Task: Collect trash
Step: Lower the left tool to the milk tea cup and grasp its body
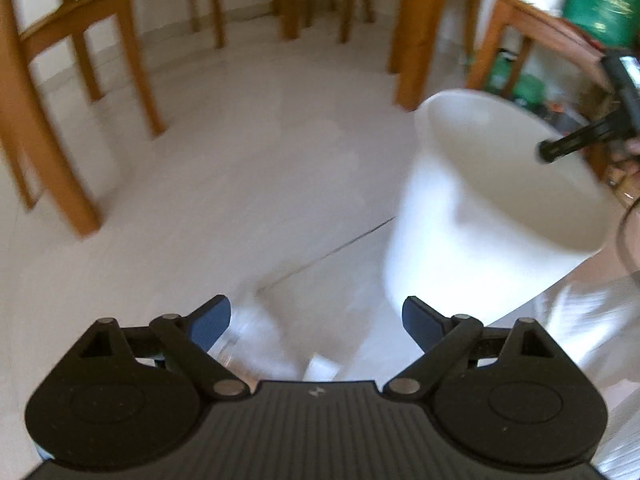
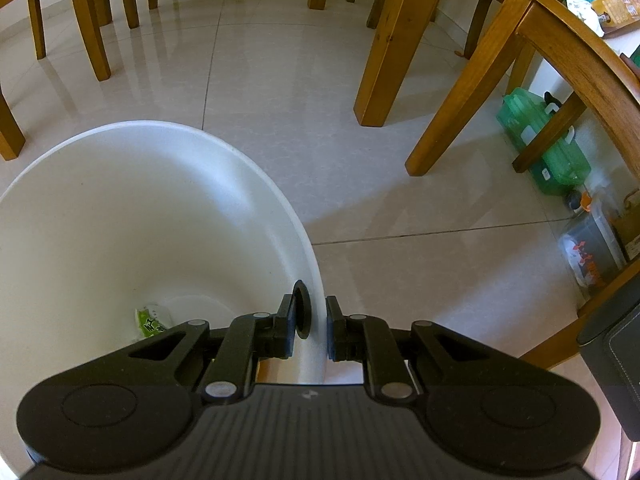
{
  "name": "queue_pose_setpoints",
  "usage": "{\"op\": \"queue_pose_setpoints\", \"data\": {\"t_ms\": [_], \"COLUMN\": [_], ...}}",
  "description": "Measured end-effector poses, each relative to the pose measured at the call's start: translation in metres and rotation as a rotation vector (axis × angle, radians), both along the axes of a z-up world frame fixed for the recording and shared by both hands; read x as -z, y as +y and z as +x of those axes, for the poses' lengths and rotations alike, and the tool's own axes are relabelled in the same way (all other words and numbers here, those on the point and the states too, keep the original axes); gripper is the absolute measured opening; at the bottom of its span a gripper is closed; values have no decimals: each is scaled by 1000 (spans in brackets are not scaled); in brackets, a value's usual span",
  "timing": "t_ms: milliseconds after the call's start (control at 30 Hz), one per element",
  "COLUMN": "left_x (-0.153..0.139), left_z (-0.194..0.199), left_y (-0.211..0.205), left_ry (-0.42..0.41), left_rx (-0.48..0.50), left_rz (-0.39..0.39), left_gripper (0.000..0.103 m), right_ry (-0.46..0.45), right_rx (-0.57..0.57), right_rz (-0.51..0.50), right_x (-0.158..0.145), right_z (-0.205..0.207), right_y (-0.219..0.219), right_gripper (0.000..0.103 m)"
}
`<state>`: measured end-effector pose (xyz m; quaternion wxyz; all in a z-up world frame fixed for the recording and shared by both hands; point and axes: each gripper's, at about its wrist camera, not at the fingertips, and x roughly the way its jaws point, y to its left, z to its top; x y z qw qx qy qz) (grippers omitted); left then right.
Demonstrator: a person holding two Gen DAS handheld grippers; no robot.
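Right fingers (image 2: 334,330) clamp bin rim (image 2: 316,280)

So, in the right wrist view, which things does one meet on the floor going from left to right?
Green wrapper inside the white bucket → right gripper clamped on the bucket's rim → wooden table leg → green plastic case.

both wrist views look steeply down at the tiled floor (image 2: 280,128), sharing the white bin (image 1: 500,200), nearer on the right.
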<state>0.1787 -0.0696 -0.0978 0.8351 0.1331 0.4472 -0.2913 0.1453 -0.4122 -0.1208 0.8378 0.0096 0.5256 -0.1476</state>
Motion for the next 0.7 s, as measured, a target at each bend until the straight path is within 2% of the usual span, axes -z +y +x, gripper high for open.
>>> {"op": "queue_pose_setpoints", "data": {"t_ms": [200, 333, 533, 700], "left_x": [62, 103, 141, 158], "left_z": [-3, 5, 20, 23], "left_y": [49, 60, 58, 48], "left_ry": [74, 121, 110, 120], "left_rx": [-123, -141, -55, 46], "left_rz": [65, 129, 219, 295], "left_gripper": [92, 88, 85, 75], "right_ry": [1, 2, 5, 7], "right_rx": [1, -2, -1, -4], "right_rz": [-3, -10, -16, -24], "right_x": [0, 0, 1, 1], "right_z": [1, 1, 2, 3], "right_y": [0, 1, 2, 4], "right_gripper": [18, 18, 19, 19]}}
